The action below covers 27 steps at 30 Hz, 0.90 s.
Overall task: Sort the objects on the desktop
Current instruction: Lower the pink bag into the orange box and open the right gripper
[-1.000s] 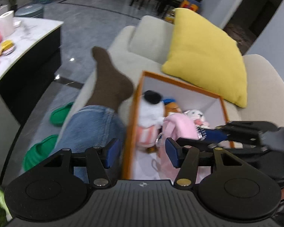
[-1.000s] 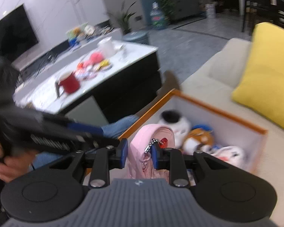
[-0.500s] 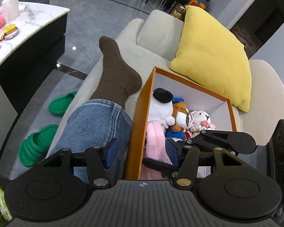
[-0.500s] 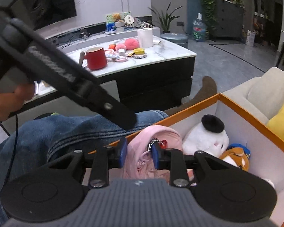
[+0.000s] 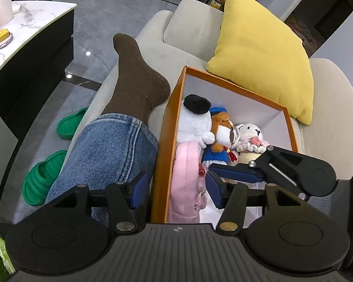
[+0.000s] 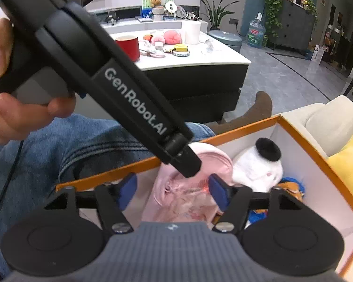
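My right claw point(image 6: 173, 191) stands open, its 2 blue rubber-faced fingers point(image 6: 217, 193) spread to either side of the pink bag point(image 6: 188, 188) without touching it. The bag is soft, satin-like fabric, rounded at the top and creased lower down, with a small red charm beside its right edge. It lies at the near left end of the orange box point(image 6: 317, 155), against the left wall. The box is rigid board, rectangular, orange outside and on the rim, white inside.

My left claw point(image 5: 176, 191) is also open. Its left finger point(image 5: 137, 191) hangs outside the box over my denim-clad leg point(image 5: 106, 152); its right finger sits above the box interior. The box wall point(image 5: 162, 164) and the pink bag point(image 5: 187, 176) lie between the 2 fingers. In the left wrist view, the right claw point(image 5: 237, 176) reaches in from the right, its blue finger just right of the bag.

Farther along the box lie 3 plush toys: a white fleece toy with a black pom-pom point(image 5: 195, 117), a brown and white dog in blue clothing point(image 5: 221, 134), and a crocheted white bunny point(image 5: 249, 135). The box rests on a beige fabric sofa point(image 5: 188, 47), with a yellow cushion point(image 5: 263, 54) at its far end.

The marble-topped counter point(image 6: 211, 56) carries a red mug point(image 6: 128, 47) and a paper roll point(image 6: 192, 32).
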Motion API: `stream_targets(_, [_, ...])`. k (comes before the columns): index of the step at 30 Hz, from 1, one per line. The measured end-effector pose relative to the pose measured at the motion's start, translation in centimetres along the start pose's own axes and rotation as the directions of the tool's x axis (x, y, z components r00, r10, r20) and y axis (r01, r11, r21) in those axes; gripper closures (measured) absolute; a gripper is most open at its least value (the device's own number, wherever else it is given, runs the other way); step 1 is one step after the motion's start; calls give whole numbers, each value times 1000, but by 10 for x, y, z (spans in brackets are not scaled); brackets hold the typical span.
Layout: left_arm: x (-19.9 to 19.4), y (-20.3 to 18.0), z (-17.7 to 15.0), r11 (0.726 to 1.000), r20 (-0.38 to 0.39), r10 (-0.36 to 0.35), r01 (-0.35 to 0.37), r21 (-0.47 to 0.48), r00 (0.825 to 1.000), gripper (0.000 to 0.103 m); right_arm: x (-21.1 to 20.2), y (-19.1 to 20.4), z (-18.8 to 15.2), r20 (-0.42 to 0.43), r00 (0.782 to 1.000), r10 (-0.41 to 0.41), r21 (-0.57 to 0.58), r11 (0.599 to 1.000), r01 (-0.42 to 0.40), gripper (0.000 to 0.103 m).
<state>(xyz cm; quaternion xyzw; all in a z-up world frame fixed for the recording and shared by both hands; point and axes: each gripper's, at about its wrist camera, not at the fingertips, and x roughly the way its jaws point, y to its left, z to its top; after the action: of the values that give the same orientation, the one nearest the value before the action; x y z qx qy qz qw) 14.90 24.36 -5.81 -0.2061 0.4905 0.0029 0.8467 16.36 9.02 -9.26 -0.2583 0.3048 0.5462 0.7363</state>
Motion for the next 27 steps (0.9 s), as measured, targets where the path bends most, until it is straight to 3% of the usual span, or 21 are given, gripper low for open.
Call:
stream_targets(3, [1, 1, 1, 1000, -2, -10, 10, -2, 1000, 39, -2, -7, -1, -54, 998, 19, 35, 999, -17, 20])
stream_targets(7, [4, 0, 2, 1000, -13, -24, 24, -2, 1000, 39, 4, -18, -5, -154, 986, 58, 106, 994, -42, 19])
stream_targets(11, [7, -1, 1, 1000, -24, -19, 19, 3, 1000, 39, 24, -28, -12, -260, 964, 52, 165, 986, -9, 18])
stream_targets(15, [4, -1, -3, 1000, -35, -26, 27, 12, 999, 42, 47, -38, -19, -346, 923, 167, 293, 954, -63, 21])
stream_targets(20, [0, 0, -6, 999, -39, -28, 30, 30, 999, 48, 54, -26, -23, -380, 900, 214, 264, 958, -116, 23])
stream_targets(25, [4, 2, -6, 999, -47, -40, 41, 17, 998, 52, 67, -17, -20, -376, 912, 162, 216, 973, -83, 37])
stream_targets(27, [5, 3, -5, 999, -42, -41, 42, 11, 998, 52, 69, -17, -15, -344, 930, 130, 184, 980, -69, 43])
